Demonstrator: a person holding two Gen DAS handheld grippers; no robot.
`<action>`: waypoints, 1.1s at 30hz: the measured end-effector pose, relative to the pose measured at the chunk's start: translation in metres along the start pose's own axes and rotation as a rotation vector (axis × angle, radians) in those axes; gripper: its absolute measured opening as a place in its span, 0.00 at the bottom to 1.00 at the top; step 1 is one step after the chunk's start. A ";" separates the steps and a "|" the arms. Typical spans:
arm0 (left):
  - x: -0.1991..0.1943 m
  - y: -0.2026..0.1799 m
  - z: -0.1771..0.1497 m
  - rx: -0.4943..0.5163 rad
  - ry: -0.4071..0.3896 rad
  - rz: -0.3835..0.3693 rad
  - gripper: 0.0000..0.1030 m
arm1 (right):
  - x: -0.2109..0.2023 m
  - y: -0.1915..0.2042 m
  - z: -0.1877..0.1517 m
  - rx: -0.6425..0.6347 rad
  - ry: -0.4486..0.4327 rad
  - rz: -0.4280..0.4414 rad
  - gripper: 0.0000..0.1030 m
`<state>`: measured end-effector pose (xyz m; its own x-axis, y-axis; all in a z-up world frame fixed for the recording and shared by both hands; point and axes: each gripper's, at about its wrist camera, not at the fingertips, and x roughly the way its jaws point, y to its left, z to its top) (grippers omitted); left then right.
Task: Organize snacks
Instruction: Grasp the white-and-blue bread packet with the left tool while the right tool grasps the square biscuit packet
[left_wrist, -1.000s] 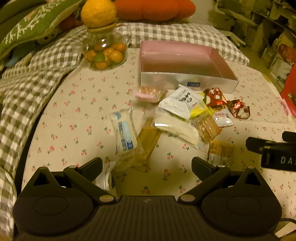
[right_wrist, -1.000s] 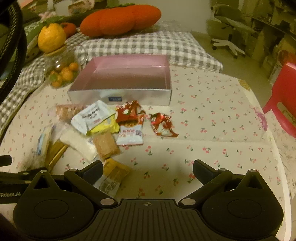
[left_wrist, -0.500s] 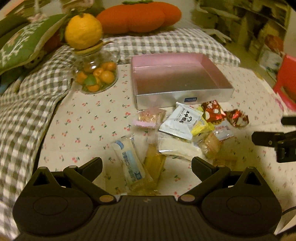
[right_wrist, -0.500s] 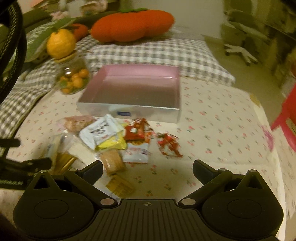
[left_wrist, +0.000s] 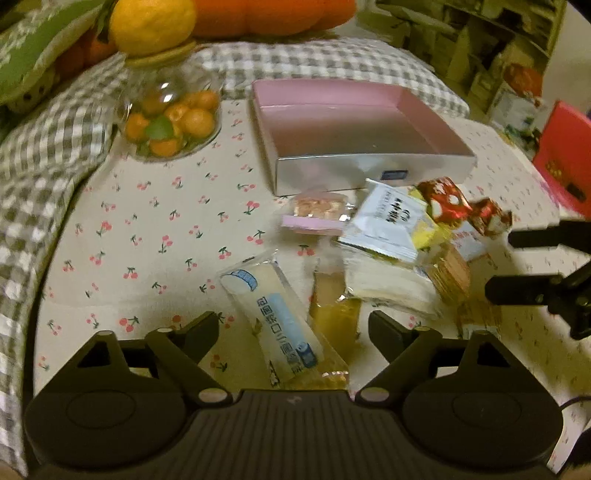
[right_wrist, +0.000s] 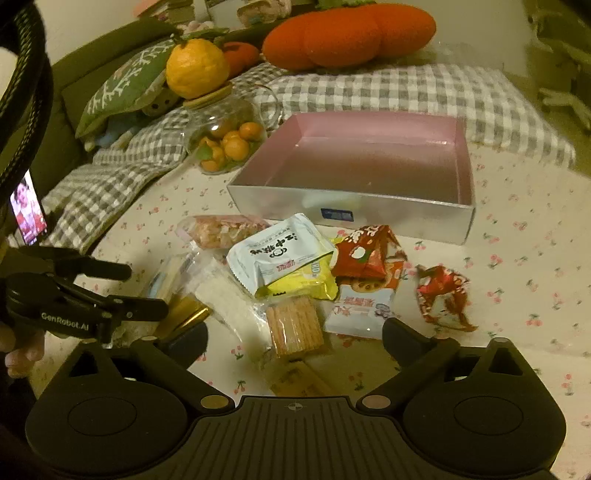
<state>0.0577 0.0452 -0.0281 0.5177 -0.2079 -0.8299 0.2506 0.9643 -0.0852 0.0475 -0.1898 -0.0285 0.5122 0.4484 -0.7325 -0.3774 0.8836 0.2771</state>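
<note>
Several wrapped snacks lie in a heap on the cherry-print cloth in front of an empty pink box (left_wrist: 369, 170) (right_wrist: 351, 210). My left gripper (left_wrist: 295, 332) hangs over the heap's left end, jaws closing. A long white-and-blue packet (left_wrist: 273, 317) and a gold packet (left_wrist: 332, 314) lie between its fingers, untouched by the pads. My right gripper (right_wrist: 295, 336) is over the near side, jaws closing slightly. A clear biscuit packet (right_wrist: 295, 325) lies between its fingers, not pinched. A white packet (right_wrist: 280, 251) and red wrappers (right_wrist: 369, 251) lie farther in. Each view shows the other gripper (left_wrist: 506, 264) (right_wrist: 144, 290).
A glass jar of small oranges (left_wrist: 170, 122) (right_wrist: 225, 136) with a big orange on its lid stands left of the box. A checked blanket (right_wrist: 406, 92) and an orange cushion (right_wrist: 347, 33) lie behind. A red stool (left_wrist: 565, 158) is off the right edge. A lit phone (right_wrist: 27, 210) is at left.
Both grippers have come down and in toward the snack heap. The left jaws have narrowed around the white-and-blue packet; the right jaws have narrowed a little over the biscuit packet.
</note>
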 end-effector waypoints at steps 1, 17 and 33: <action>0.003 0.004 0.002 -0.027 0.005 -0.009 0.79 | 0.003 -0.001 0.000 0.005 0.001 0.005 0.91; 0.025 0.026 0.004 -0.193 0.048 -0.026 0.42 | 0.039 0.010 -0.002 -0.024 0.081 -0.022 0.44; 0.013 0.039 0.007 -0.265 0.039 -0.011 0.20 | 0.033 0.014 0.007 0.032 0.107 -0.033 0.32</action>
<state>0.0800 0.0791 -0.0387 0.4832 -0.2168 -0.8483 0.0303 0.9724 -0.2313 0.0647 -0.1613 -0.0447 0.4381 0.4032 -0.8035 -0.3354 0.9025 0.2700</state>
